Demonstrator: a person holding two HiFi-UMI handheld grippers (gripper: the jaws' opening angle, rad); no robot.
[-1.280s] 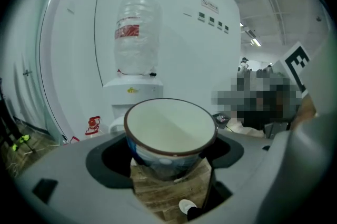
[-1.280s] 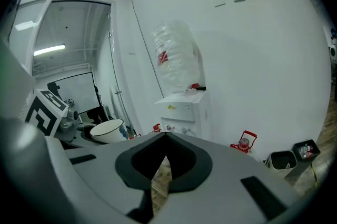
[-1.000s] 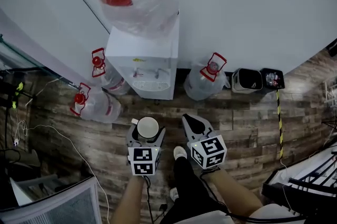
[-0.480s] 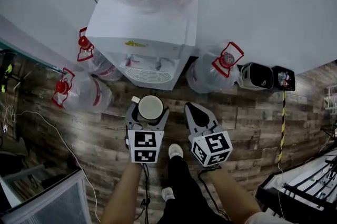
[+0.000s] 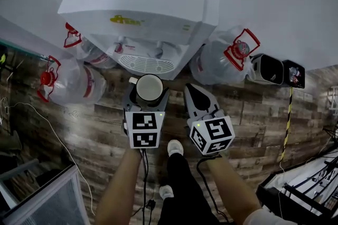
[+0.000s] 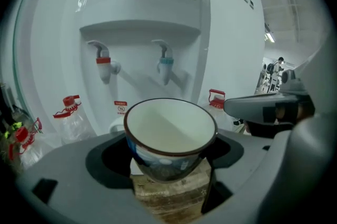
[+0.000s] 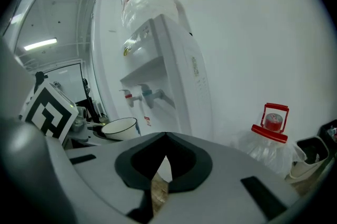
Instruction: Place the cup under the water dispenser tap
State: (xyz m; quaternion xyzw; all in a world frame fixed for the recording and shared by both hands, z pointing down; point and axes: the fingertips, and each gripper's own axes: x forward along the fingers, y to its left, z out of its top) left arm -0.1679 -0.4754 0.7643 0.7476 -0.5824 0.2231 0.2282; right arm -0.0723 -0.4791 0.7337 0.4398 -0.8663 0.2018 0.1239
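Clear plastic marks the far left: 2 water bottles (image 5: 68,84) with red carry handles sit on the wood-plank floor (image 5: 253,113) beside the white water dispenser (image 5: 142,2). On the dispenser's front recess hang 2 taps, the red tap (image 6: 103,62) on the left and the blue tap (image 6: 165,64) on the right, above a round grilled drip tray (image 5: 145,64).

The left gripper (image 5: 149,93) is clamped on a cup (image 5: 149,87), 1 jaw against each side of it. The cup is upright and empty, white inside with a dark rim and a blue pattern outside. It is held just in front of the drip tray, lower than the taps and short of them, roughly in line with the gap between the 2; it is not under either tap.

Just right of it, the right gripper (image 5: 193,91) has its jaws pressed together with nothing between them. A white shoe (image 5: 174,148) shows below the 2 grippers.

Further right, a 3rd bottle (image 5: 216,63) with a red handle stands against the dispenser's side, then a white bin (image 5: 266,69) and a black bin (image 5: 293,73) along the wall.
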